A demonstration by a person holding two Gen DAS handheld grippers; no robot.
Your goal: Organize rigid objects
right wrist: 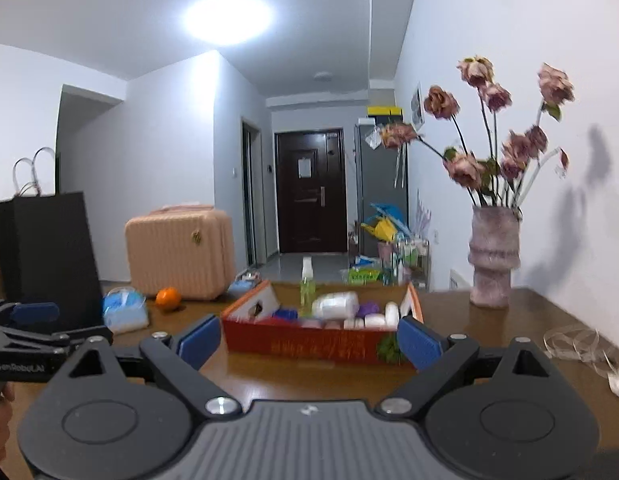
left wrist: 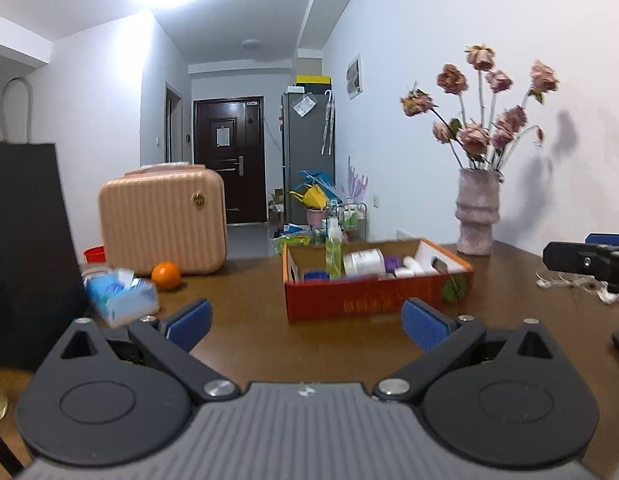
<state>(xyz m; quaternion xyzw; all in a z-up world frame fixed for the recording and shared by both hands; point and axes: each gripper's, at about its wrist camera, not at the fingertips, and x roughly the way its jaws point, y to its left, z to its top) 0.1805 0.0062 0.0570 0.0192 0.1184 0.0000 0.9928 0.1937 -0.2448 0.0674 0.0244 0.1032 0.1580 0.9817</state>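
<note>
Left wrist view: your left gripper (left wrist: 307, 322) spread wide, nothing between pads. Right gripper (right wrist: 309, 342) likewise released, empty. Box (left wrist: 365, 300) on table (left wrist: 249, 292), ahead of both, holds bottles (left wrist: 333, 256), jars (left wrist: 363, 262).

One box (left wrist: 373, 300), one orange (left wrist: 166, 275), one vase (left wrist: 478, 212), one suitcase (left wrist: 163, 220)

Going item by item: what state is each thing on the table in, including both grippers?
left gripper: jaws open, empty
right gripper: jaws open, empty
red box: open-topped, holding containers
green spray bottle: upright in the box
orange: loose on the table
pink case: closed
vase: upright, with dried flowers
</note>
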